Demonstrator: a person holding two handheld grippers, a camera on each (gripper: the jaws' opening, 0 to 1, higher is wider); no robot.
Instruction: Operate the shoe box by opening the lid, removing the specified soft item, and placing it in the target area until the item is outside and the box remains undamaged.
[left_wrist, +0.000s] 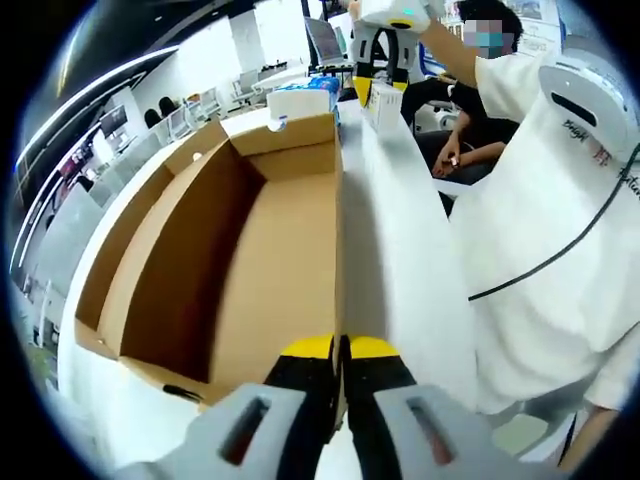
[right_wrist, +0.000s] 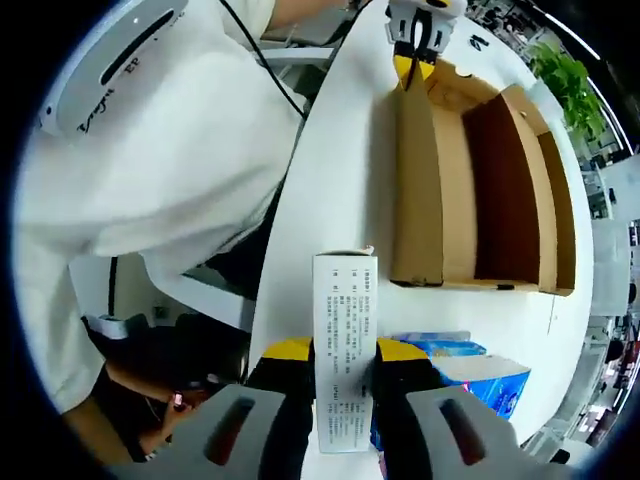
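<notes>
An open brown cardboard box (left_wrist: 250, 260) lies on the white table (left_wrist: 400, 250), and its inside looks bare. My left gripper (left_wrist: 340, 350) is shut on the edge of the box's side wall, at one end of the box. That same left gripper (right_wrist: 413, 55) appears at the far end of the box (right_wrist: 480, 190) in the right gripper view. My right gripper (right_wrist: 345, 352) is shut on a white soft packet (right_wrist: 345, 300) printed with small text, held above the table just outside the box. In the left gripper view the right gripper (left_wrist: 383, 72) holds the packet (left_wrist: 386, 105) beyond the box's far end.
A blue and white tissue pack (right_wrist: 480, 375) lies on the table by the box's end nearest the right gripper. A person in a white shirt (left_wrist: 545, 220) stands along the table's long edge. Another seated person (left_wrist: 455, 150) and office desks are behind.
</notes>
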